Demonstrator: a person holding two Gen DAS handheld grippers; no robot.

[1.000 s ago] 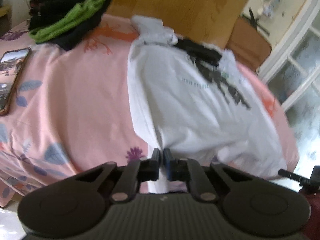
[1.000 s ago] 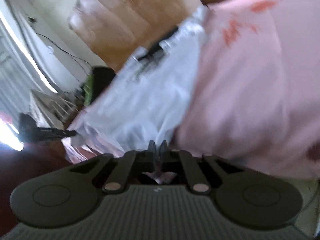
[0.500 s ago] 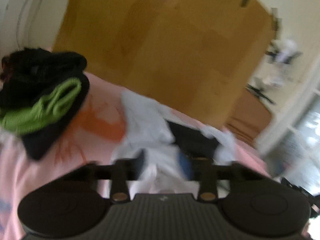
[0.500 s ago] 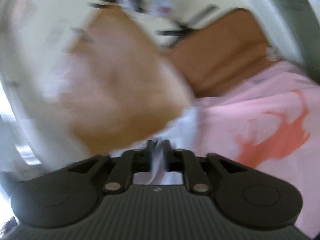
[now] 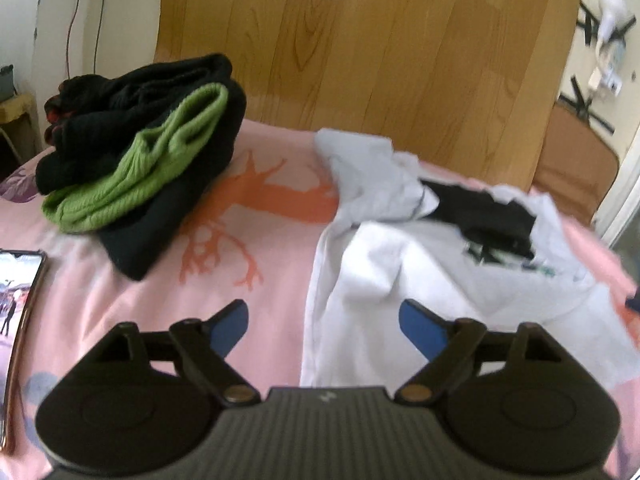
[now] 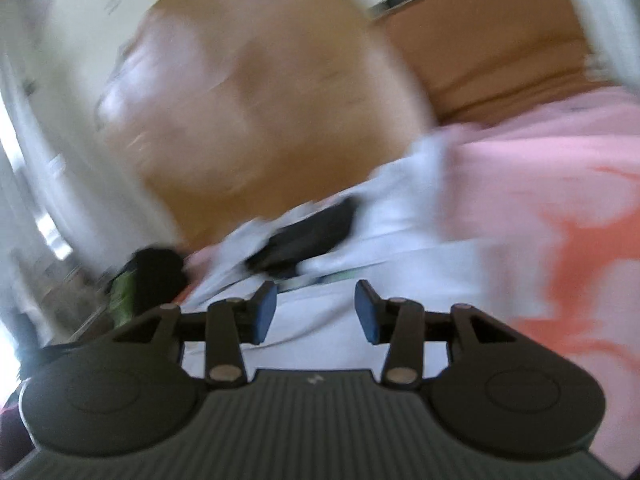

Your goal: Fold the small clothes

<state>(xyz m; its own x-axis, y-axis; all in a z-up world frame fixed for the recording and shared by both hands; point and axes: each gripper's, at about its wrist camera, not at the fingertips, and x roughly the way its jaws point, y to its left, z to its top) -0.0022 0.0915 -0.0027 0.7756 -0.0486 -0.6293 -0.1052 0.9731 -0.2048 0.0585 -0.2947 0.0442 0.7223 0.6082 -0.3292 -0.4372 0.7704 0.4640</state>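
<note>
While both of your grippers are letting go, the white shirt (image 5: pixel 404 280) lies loose on the pink bedsheet (image 5: pixel 132 300), so be careful now. Your left gripper (image 5: pixel 324 320) has its jaws spreading wide, and nothing is pinched between them; the shirt's edge sits just past them, toward 1 o'clock in the left view. Your right gripper (image 6: pixel 316 312) is opening too, with white cloth under the gap but not squeezed by the blue pads (image 6: pixel 266 312).

Up at 1 o'clock the shirt looks bunched, with a black part (image 5: pixel 484 216) showing and lumps near the wooden headboard (image 5: pixel 360 60). If you press the fold down over those lumps, I think it will come out crooked and puffy.

When you grab again, you could pinch the bedsheet together with the shirt, because the cloth lies flat on it. Then the sheet would lift too.

At 10 o'clock sits a pile of black and green clothes (image 5: pixel 136 152), and a phone (image 5: pixel 20 300) lies at 9 o'clock. A wide swing of your left hand might bump them.

The right view is very blurry, so aim slowly.
</note>
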